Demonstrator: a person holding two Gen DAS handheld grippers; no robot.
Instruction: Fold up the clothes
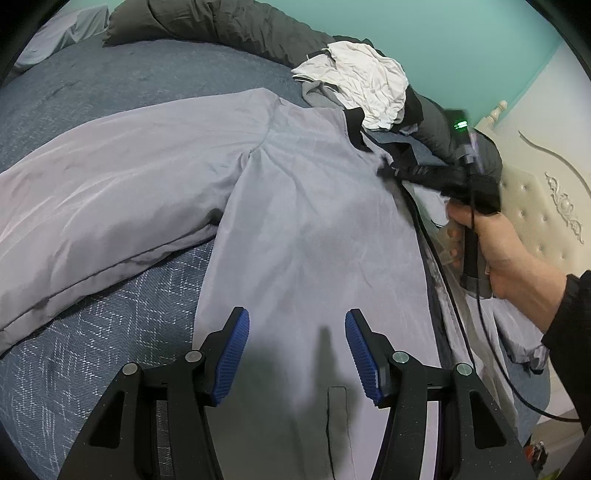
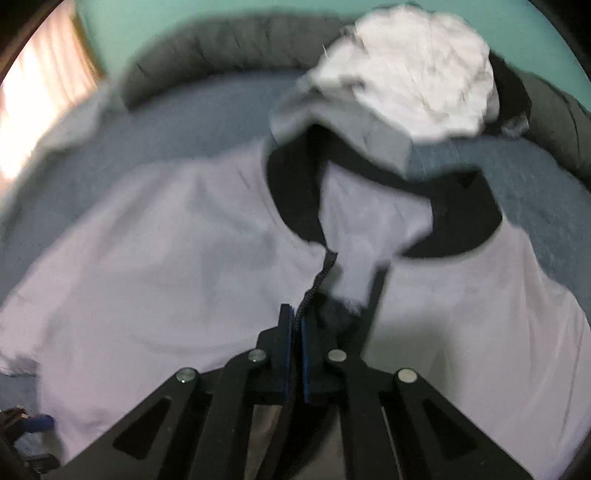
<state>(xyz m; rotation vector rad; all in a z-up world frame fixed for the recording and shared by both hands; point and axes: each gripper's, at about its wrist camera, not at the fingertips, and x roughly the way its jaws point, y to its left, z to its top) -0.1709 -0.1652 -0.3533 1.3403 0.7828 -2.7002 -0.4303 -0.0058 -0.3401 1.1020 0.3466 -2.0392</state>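
Two grippers work over a pale grey jacket (image 1: 314, 229) that lies spread front-up across a dark blue patterned bedspread (image 1: 110, 332). The left gripper (image 1: 297, 354) hangs above the lower front panel of the jacket with its blue-padded fingers (image 1: 232, 354) spread wide apart and nothing between them; its shadow falls on the cloth just below, near a slit pocket (image 1: 337, 417).

The right gripper (image 2: 296, 332) has its fingers pressed together on the jacket's front edge, pinching the dark zipper strip (image 2: 314, 284) where it runs down from the collar. In the left wrist view the same tool (image 1: 436, 173) shows at the right side, gripped by the person's right hand (image 1: 495, 251), with its tip at the jacket's front opening just under the black collar (image 1: 356, 129). The right wrist view is blurred, so fine detail of the pinch cannot be made out.

One sleeve (image 1: 110, 192) stretches out to the left over the bedspread. The black collar lining (image 2: 295, 195) lies open at the top of the garment. Beyond the collar sits a crumpled white garment (image 1: 369, 81) on top of other grey and dark clothes. A dark grey quilt (image 1: 221, 26) is bunched along the far edge of the bed against a teal wall (image 1: 443, 37), and a cream tufted headboard (image 1: 546, 206) stands at the right.
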